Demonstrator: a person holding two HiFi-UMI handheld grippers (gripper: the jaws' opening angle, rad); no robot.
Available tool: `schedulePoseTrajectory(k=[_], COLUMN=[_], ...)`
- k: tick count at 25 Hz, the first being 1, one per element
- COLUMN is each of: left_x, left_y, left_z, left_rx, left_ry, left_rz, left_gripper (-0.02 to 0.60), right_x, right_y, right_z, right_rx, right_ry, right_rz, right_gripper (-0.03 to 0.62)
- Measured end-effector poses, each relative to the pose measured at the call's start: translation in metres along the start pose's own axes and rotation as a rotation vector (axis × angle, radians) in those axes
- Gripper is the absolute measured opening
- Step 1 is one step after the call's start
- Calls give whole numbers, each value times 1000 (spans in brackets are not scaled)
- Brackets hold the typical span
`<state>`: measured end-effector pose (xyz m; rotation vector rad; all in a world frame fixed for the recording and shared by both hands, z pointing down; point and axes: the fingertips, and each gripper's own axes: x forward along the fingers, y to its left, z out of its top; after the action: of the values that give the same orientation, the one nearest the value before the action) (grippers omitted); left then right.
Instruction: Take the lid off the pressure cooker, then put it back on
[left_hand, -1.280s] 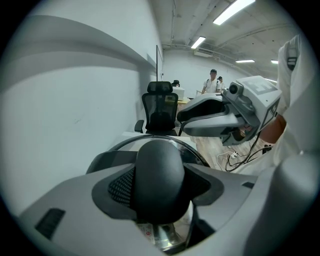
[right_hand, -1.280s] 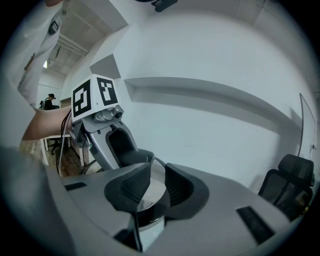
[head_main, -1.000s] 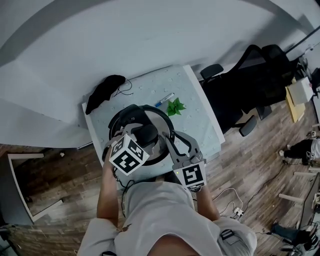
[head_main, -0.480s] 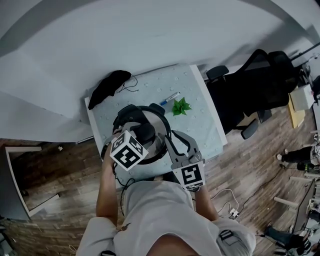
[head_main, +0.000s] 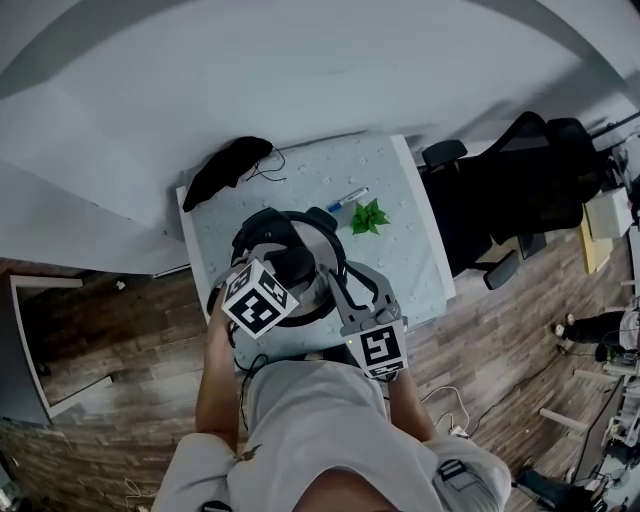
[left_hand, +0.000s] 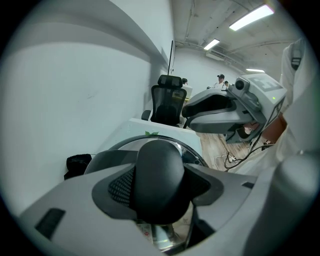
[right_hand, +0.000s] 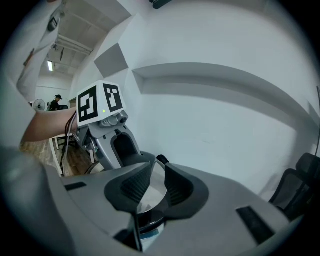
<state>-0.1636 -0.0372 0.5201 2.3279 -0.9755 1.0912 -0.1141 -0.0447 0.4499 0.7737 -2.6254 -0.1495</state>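
Left gripper view: the ribbed pads of the left gripper are clamped on either side of the black knob. The knob fills the space between the jaws. Behind it curves the polished lid, seated on the pressure cooker.

Right gripper view: the pads of the right gripper stand a narrow slit apart. Polished lid metal shows through the slit, and a thin edge runs up between the jaw bases. Whether the pads press on that edge cannot be told. The left gripper, with its marker cube, stands just beyond, over the lid's centre.

Head view: both grippers meet over the cooker. The left one comes steeply down on the knob from the near left. The right one lies flatter, reaching the cooker's near right rim. The cooker stands on the pale desk, close to its near edge and toward its left edge.

Outward from the cooker:
- A pen and a small green leafy sprig lie apart from it, toward the far edge.
- A black bundle with a thin cord occupies the far left corner.
- A black office chair stands on the wooden floor off the desk's right edge.
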Motion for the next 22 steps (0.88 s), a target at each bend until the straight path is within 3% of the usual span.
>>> schedulePoseTrajectory(k=[14,22], left_x=[-2,-1], left_y=[0,2], left_z=[-1,-1], left_rx=[-69,-50], left_ry=[1,-13], left_rz=[72,35], left_gripper=[278,275], right_x=[0,2], right_y=[-1,-4], right_z=[4,5], right_rx=[-10,-20], right_ry=[-26,-39], right_rz=[53,89], right_gripper=[87,87])
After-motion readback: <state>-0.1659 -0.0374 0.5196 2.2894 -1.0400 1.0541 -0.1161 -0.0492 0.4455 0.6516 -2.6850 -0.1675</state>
